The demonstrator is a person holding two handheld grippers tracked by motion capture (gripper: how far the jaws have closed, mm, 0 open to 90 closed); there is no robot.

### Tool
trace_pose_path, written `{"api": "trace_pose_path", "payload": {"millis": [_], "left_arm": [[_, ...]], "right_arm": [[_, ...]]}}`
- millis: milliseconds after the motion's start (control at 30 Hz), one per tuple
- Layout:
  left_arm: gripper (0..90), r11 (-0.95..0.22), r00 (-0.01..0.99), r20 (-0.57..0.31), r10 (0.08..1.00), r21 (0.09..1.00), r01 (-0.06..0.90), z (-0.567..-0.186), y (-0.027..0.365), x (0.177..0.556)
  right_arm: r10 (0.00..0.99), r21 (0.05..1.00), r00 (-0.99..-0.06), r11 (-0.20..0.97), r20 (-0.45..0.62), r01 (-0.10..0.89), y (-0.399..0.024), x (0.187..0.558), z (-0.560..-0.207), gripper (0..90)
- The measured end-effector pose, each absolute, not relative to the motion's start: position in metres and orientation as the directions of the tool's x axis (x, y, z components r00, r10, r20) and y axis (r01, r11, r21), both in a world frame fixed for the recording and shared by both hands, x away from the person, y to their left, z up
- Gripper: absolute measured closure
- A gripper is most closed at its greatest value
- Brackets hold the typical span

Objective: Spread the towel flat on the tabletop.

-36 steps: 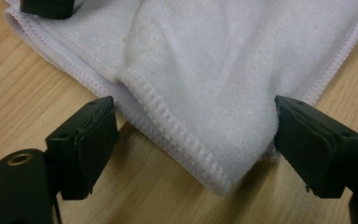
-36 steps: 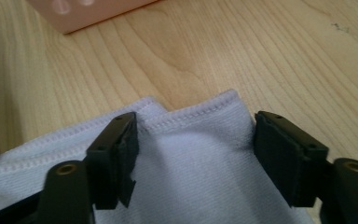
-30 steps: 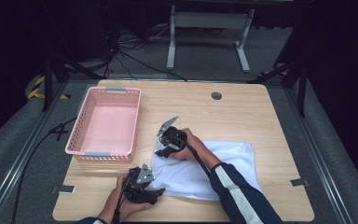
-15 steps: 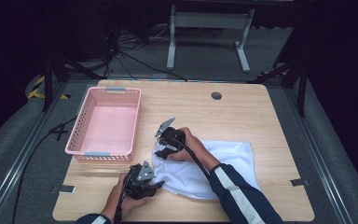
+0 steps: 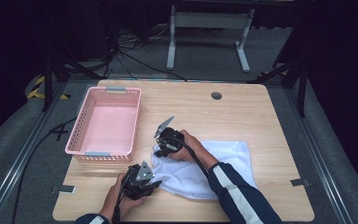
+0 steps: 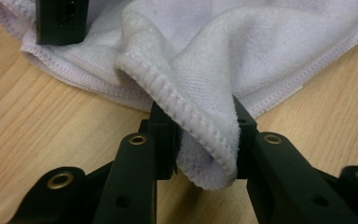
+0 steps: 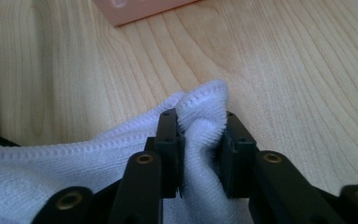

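Nearest the table's near edge, the left gripper (image 5: 154, 183) sits low over the wood with its two black jaws pinched on a bunched, hemmed corner of the white terry-cloth towel (image 5: 214, 163); in the left gripper view that fold of towel (image 6: 205, 135) hangs between the jaws, which have just been closing onto it. The grip is at a corner, probably because a stitched edge gives a firm ridge to hold and lets the cloth be lifted or drawn out flat. A little farther in, the right gripper (image 5: 157, 150) holds the next corner along the towel's left side, its jaws likewise just closed and pressing a puckered tuft of cloth (image 7: 200, 121) between them, as the right gripper view shows. With two neighbouring corners taken, the hands look set to raise or fold the towel along one edge, though that is a judgement. The towel itself lies on the near right part of the light wooden table (image 5: 261, 116), rumpled near the grippers and smoother toward its far right corner; its pile is soft and looped, with a ribbed seam all round. Beyond the grippers, by the table's left edge, stands a pink plastic basket (image 5: 81, 130), rectangular, with perforated walls and nothing seen inside, well apart from the towel. Near the far edge a small dark round grommet (image 5: 216, 95) is set into the smooth, pale-grained tabletop.
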State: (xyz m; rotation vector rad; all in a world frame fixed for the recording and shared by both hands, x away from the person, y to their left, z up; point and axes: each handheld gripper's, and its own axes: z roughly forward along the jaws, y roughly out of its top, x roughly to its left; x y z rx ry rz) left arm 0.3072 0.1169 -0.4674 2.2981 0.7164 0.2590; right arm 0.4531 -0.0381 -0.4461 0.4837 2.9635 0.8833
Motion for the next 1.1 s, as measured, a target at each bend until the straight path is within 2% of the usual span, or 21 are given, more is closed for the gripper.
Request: {"api": "trace_pose_path", "payload": {"millis": [200,500,800,933,1067,1100], "left_arm": [[69.9,-0.575,0.81,-0.033,0.585,0.688,0.443,-0.466,0.129,0.305],[69.6,-0.535,0.782,-0.025,0.622,0.716,0.449,-0.456,0.147,0.299],[69.7,-0.53,0.779,0.059,0.624,0.764,0.367,-0.436,0.139,0.291],[69.5,-0.536,0.787,0.083,0.612,0.775,0.335,-0.425,0.128,0.293],[69.2,-0.558,0.797,0.135,0.589,0.781,0.281,-0.413,0.112,0.296],[69.1,-0.572,0.805,0.164,0.57,0.783,0.245,-0.406,0.101,0.296]], "right_arm": [[0.27,0.538,-0.962,0.808,0.027,0.242,-0.029,0.449,-0.443,77.3],[0.272,0.618,-0.962,0.755,0.011,0.22,-0.021,0.442,-0.433,77.9],[0.247,0.673,-0.969,0.72,-0.018,0.171,-0.027,0.438,-0.411,77.8],[0.252,0.706,-0.968,0.687,-0.012,0.17,-0.046,0.438,-0.391,77.6],[0.26,0.73,-0.965,0.664,-0.023,0.162,-0.064,0.438,-0.378,77.5],[0.268,0.747,-0.963,0.647,-0.031,0.156,-0.081,0.437,-0.369,77.4]]}}
